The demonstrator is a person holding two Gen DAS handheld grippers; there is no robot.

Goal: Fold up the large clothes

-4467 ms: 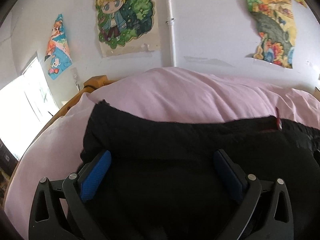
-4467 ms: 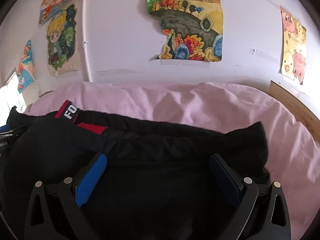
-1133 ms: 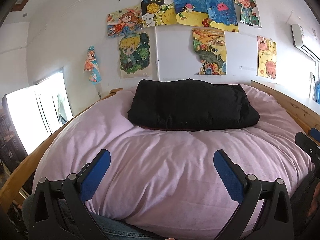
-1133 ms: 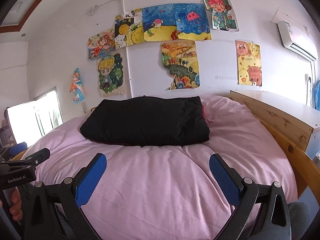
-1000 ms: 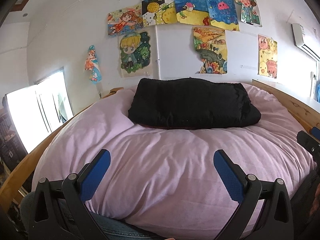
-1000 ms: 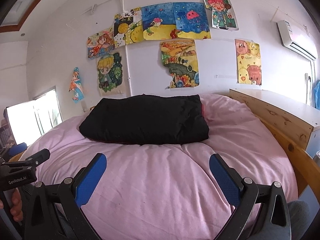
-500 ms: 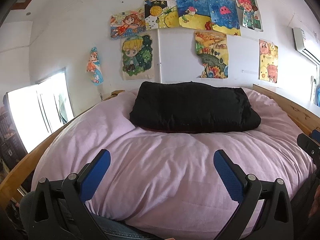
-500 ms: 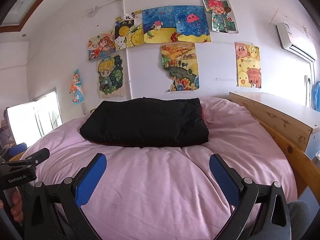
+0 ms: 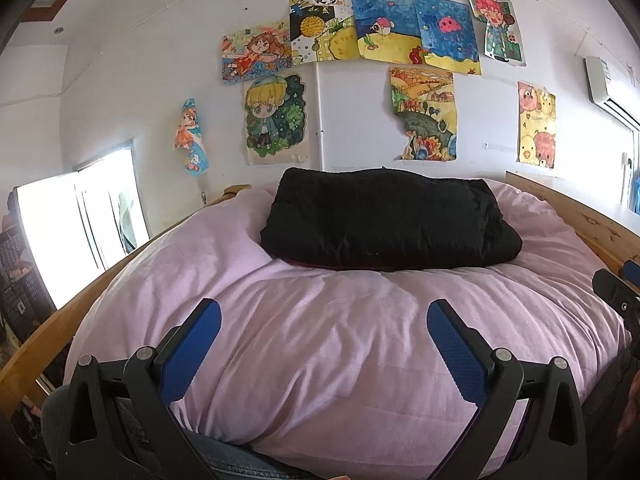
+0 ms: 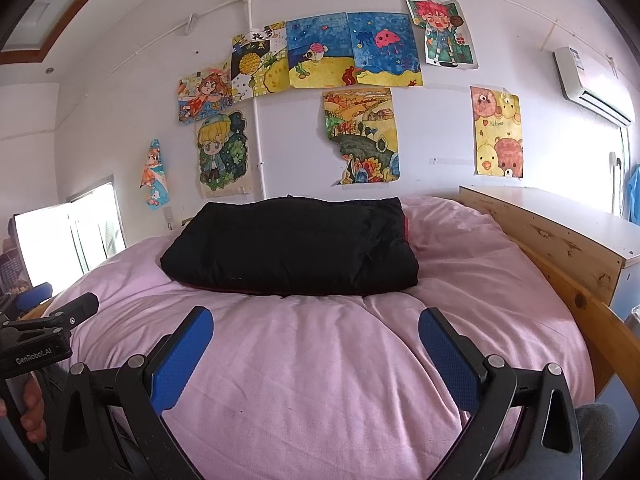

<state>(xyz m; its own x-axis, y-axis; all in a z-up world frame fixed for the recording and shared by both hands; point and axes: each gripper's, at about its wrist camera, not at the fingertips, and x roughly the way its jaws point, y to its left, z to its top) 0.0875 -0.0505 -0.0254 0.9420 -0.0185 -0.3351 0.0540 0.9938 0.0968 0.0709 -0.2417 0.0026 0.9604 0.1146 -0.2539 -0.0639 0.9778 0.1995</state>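
A black garment (image 9: 384, 220) lies folded into a thick rectangle on the far half of the pink bed cover (image 9: 320, 340); it also shows in the right wrist view (image 10: 292, 246). My left gripper (image 9: 324, 320) is open and empty, held back over the near edge of the bed, well short of the garment. My right gripper (image 10: 316, 322) is open and empty too, at the same distance. The left gripper's body (image 10: 44, 340) shows at the left edge of the right wrist view.
A wooden bed frame (image 10: 560, 276) runs along the right side, with a wooden cabinet (image 10: 560, 220) behind it. Children's drawings (image 10: 352, 48) hang on the white wall. A bright window (image 9: 76, 224) is at left. An air conditioner (image 10: 592, 84) is at upper right.
4.5 s ago both grippers were close over the black garment; since then they have pulled back to the near edge of the bed. Over the last second they have hardly moved.
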